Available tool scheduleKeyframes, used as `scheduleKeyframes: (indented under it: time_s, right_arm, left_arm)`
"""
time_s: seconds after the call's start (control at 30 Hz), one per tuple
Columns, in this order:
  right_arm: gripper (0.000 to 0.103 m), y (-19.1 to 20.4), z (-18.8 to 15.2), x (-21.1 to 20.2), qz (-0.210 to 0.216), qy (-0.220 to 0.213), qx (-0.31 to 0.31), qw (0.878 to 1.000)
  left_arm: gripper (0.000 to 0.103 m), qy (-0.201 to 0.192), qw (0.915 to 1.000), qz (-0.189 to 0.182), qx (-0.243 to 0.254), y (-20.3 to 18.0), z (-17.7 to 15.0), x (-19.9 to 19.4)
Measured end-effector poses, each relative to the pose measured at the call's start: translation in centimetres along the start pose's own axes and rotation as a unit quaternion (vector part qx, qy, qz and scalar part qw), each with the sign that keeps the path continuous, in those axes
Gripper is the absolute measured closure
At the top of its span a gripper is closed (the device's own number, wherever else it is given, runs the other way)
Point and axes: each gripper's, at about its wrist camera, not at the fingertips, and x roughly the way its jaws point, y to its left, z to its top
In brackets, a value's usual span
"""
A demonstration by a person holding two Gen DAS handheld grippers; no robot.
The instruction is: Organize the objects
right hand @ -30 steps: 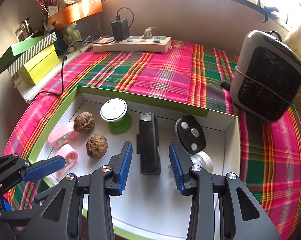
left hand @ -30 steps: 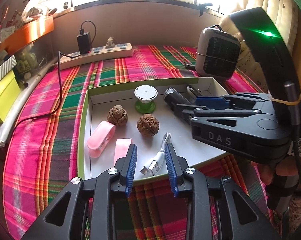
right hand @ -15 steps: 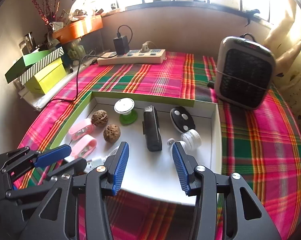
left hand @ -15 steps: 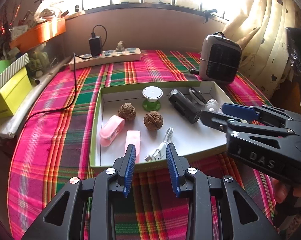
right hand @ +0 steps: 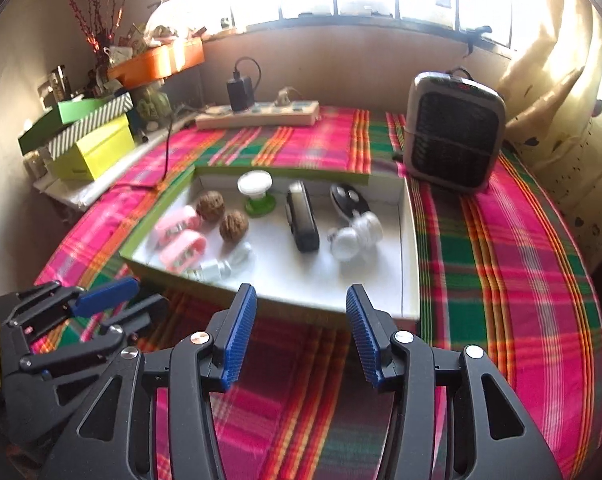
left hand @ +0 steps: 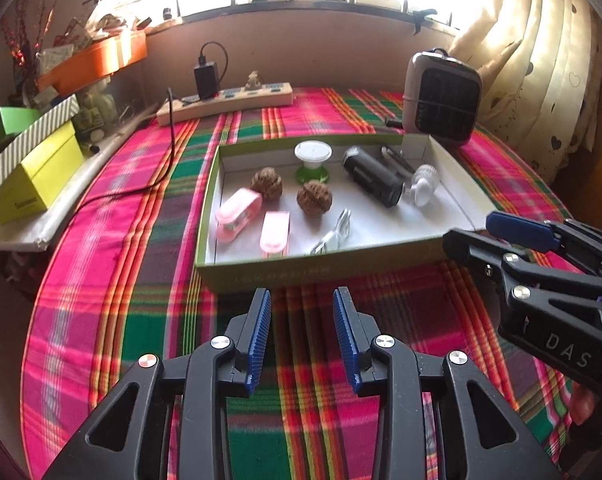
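A shallow green-rimmed white box (left hand: 321,270) (right hand: 409,240) on the plaid cloth holds two walnuts (left hand: 315,197) (right hand: 233,226), two pink clips (left hand: 239,214) (right hand: 183,250), a green-and-white spool (left hand: 313,158) (right hand: 255,192), a black torch (left hand: 373,177) (right hand: 301,216), a black remote (right hand: 347,198), a white cap (left hand: 423,186) (right hand: 355,236) and a white USB cable (left hand: 333,236) (right hand: 225,264). My left gripper (left hand: 303,312) is open and empty, in front of the box. My right gripper (right hand: 301,312) is open and empty, near the box's front edge.
A small heater (left hand: 443,100) (right hand: 453,136) stands behind the box on the right. A power strip with a black charger (left hand: 225,98) (right hand: 257,114) lies at the back. Yellow and green boxes (left hand: 33,168) (right hand: 93,140) sit on a ledge at left. Curtains hang at right.
Both grippers have pulled back out of the box toward me and risen, still open and empty. The objects in the box have stayed put.
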Motion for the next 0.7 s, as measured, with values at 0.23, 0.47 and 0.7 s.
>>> scheduleKeyframes:
  time_s: [0.23,0.47,0.7]
  right_arm:
    - [0.052,-0.4,-2.3,0.3,-0.009,0.024,0.006,1.000]
    - [0.051,-0.8,-4.1,0.5,-0.019,0.043,0.015,0.999]
    - [0.047,-1.0,-5.2,0.2,-0.030,0.050,0.021,0.998]
  left_arm:
    - [0.071,0.016,0.9998,0.013,-0.004,0.2,-1.8,0.3]
    - [0.068,0.024,0.9995,0.020,-0.005,0.3,-2.9,0.4]
    - [0.064,0.023,0.9994,0.021,-0.012,0.5,-3.3,0.0]
